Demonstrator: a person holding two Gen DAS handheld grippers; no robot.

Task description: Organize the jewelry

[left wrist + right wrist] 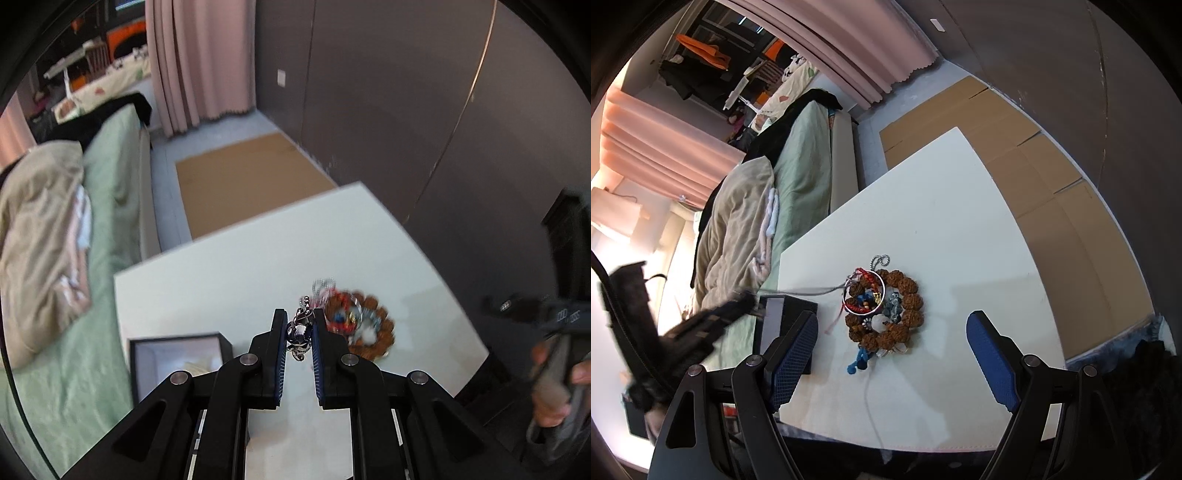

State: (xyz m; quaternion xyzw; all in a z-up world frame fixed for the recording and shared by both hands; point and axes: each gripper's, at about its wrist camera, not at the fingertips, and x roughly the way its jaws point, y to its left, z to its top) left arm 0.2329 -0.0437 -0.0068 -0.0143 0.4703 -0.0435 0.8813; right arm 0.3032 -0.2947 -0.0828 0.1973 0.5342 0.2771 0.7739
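A silver charm on a ball chain sits pinched between the blue pads of the left gripper, whose jaws have closed to a narrow gap around it, held above the white table with the chain trailing toward the jewelry pile. That pile, a ring of large brown beads with a thin silver bangle, red cord and blue tassel tangled inside it, lies near the middle of the table, apart from every edge. The right gripper hovers over the near side of the table, its jaws spread wide and holding nothing, the pile lying between and beyond its fingertips. An open black box stands at the table's left edge, just beside the left gripper's fingers. Bare tabletop stretches beyond the pile to the far corner. Off the left edge lies a bed with a green sheet and a beige blanket; flattened cardboard covers the floor past the far edge, against a dark wall.
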